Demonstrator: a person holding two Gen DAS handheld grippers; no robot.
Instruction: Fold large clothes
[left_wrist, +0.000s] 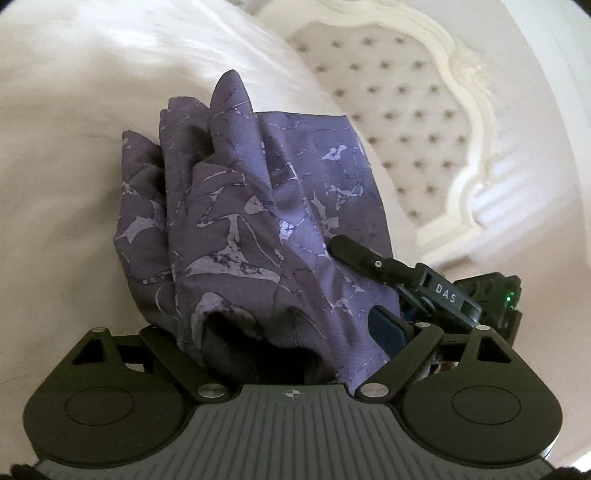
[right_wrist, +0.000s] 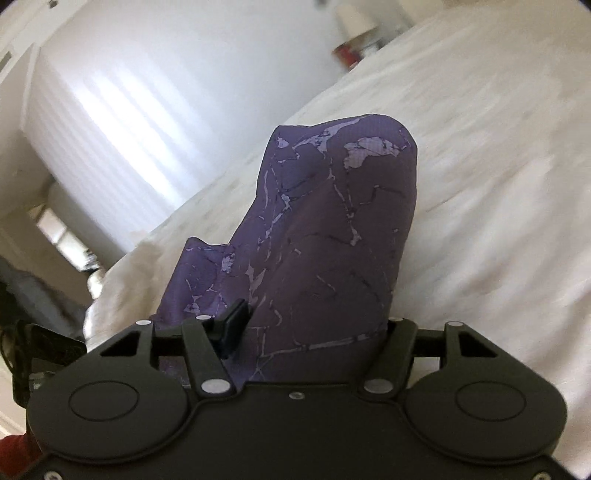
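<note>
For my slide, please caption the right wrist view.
Right claw holds bunched purple patterned cloth above a white bed.

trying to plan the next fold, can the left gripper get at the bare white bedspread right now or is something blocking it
Probably not. The left gripper looks shut on the purple garment, whose bunched folds fill the space ahead of its jaws and cover the white bedspread. The right gripper also crowds in beside it.
</note>
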